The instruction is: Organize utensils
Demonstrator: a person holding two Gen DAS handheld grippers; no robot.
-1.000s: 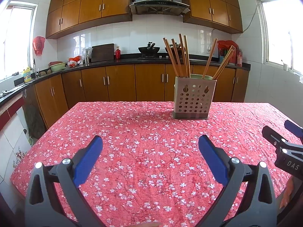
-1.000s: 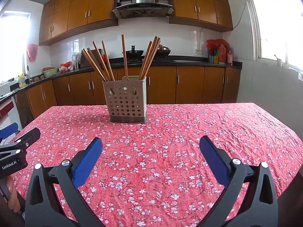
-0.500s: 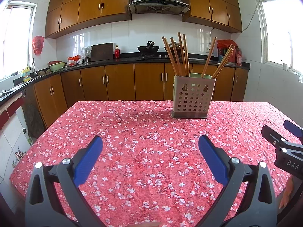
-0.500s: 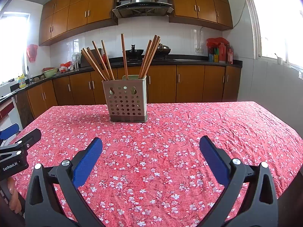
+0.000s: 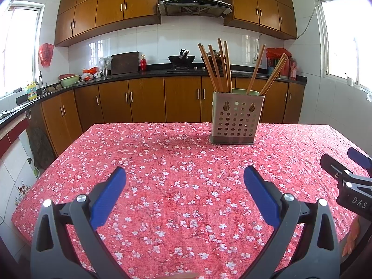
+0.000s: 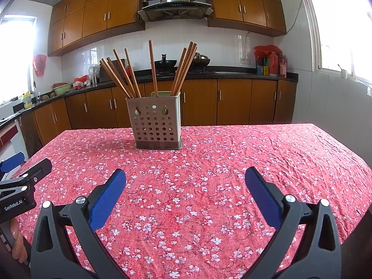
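Observation:
A perforated beige utensil holder [image 5: 235,123] [image 6: 157,125] stands upright on the far middle of the table. Several wooden chopsticks [image 5: 223,67] [image 6: 152,68] lean out of it in different directions. My left gripper [image 5: 184,186] hovers open over the near part of the tablecloth, well short of the holder, with nothing between its blue pads [image 5: 108,197]. My right gripper [image 6: 185,186] is open and empty too, also short of the holder. Each gripper shows at the edge of the other's view, the right gripper [image 5: 348,181] and the left gripper [image 6: 21,181].
The table carries a red cloth [image 5: 176,162] printed with white blossoms. Behind it run wooden kitchen cabinets [image 5: 144,102] and a dark counter with a wok [image 5: 181,58], bottles [image 6: 273,64] and bowls. A hand [image 6: 17,244] holds the left gripper.
Both views have tilted slightly, so the holder sits a touch higher in frame. The grippers stay open and the chopsticks have not moved.

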